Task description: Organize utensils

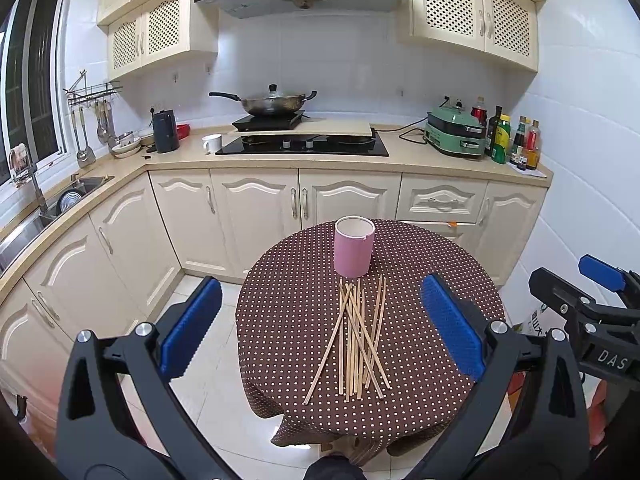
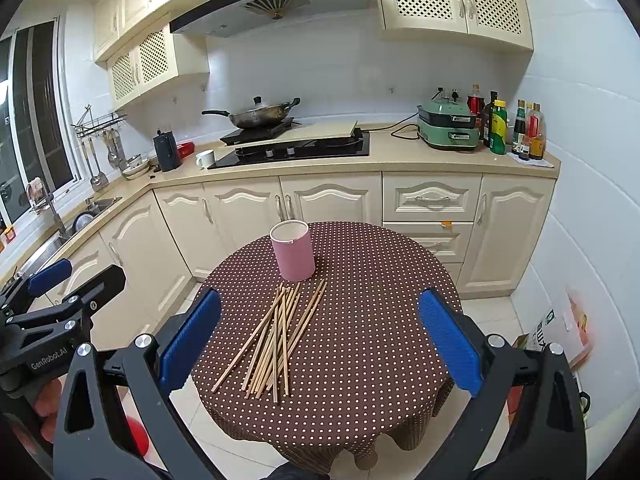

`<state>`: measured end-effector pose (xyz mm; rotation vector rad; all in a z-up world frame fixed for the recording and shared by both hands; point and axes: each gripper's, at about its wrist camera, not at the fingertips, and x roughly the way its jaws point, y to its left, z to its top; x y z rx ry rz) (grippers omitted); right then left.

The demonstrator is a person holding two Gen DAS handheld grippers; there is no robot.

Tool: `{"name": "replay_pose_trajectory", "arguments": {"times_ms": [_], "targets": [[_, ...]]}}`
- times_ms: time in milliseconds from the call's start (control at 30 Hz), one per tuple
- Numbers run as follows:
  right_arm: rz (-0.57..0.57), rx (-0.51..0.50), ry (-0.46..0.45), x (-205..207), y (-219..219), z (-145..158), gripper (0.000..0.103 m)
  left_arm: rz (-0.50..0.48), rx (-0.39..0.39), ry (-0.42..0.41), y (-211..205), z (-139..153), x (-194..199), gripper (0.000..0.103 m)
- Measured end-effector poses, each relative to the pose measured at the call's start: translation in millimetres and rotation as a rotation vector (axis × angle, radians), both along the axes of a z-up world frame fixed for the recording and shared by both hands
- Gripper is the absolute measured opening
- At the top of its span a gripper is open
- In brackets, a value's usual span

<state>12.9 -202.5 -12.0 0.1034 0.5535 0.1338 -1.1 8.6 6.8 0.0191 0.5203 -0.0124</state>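
Observation:
Several wooden chopsticks (image 1: 358,340) lie in a loose crossed pile on a round table with a brown dotted cloth (image 1: 288,320). Just behind them stands an upright, empty pink holder (image 1: 353,246). My left gripper (image 1: 320,320) hovers open, well short of the pile, nothing between its blue pads (image 1: 192,328). In the right wrist view the chopsticks (image 2: 276,340) and pink holder (image 2: 293,249) sit on the same cloth (image 2: 380,320). My right gripper (image 2: 320,324) is open too and holds nothing. Each gripper shows at the other view's edge: right gripper (image 1: 592,296), left gripper (image 2: 48,300).
Cream kitchen cabinets (image 1: 256,208) ring the table behind and left. The counter holds a hob with a wok (image 1: 272,104), a white mug (image 1: 212,143), a green cooker (image 1: 456,132) and bottles (image 1: 520,144). A sink (image 1: 48,208) is at left. White tiled floor (image 1: 208,320) surrounds the table.

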Motion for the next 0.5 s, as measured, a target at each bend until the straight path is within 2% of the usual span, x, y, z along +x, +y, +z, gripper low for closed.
{"name": "replay_pose_trajectory", "arguments": {"times_ms": [500], "targets": [[0.009,0.000,0.016,-3.0,3.3,-6.6,0.095,0.005,0.007,0.000,-1.7,-6.1,-2.9,0.098]]}}
